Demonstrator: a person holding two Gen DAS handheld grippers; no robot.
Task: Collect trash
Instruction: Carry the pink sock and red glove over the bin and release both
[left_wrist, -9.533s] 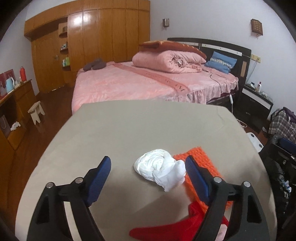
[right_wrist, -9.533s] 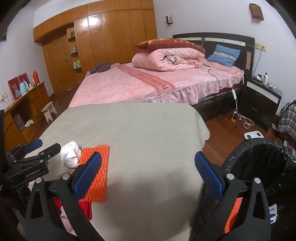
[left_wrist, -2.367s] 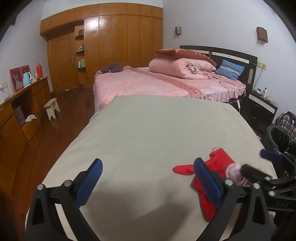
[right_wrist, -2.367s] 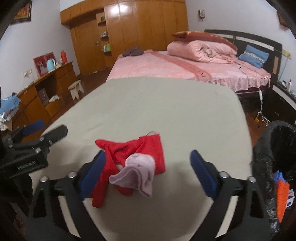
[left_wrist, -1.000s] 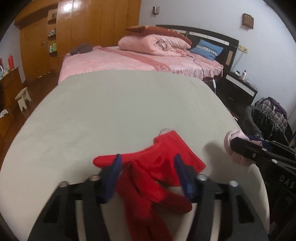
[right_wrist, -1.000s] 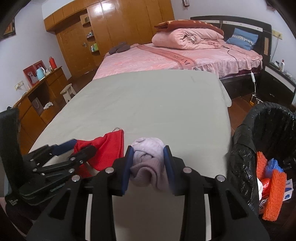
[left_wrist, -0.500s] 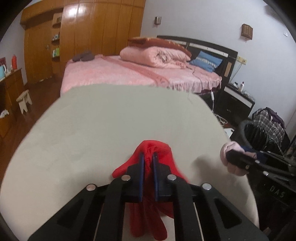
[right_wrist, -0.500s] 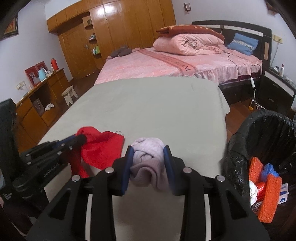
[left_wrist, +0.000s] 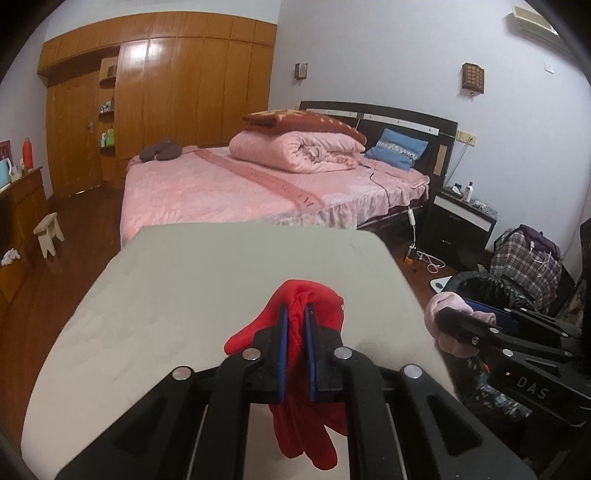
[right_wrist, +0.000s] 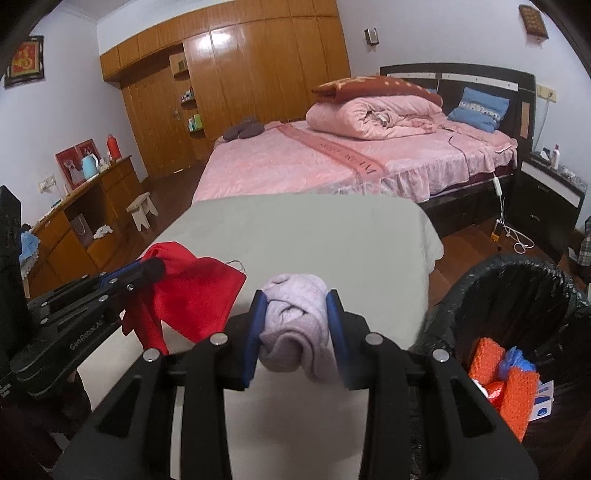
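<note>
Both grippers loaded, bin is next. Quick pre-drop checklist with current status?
1. Left gripper shut on the red cloth: ok.
2. Right gripper shut on the pink sock: ok.
3. Red cloth clear of the table: cannot tell; its lower end hangs below the fingers.
4. Trash bin mouth open and unobstructed: ok, black liner spread, opening free.
5. Room in the bin: ok, the orange mesh and other trash sit low.
6. Grippers apart from each other: ok, a gap shows in both views.
</note>
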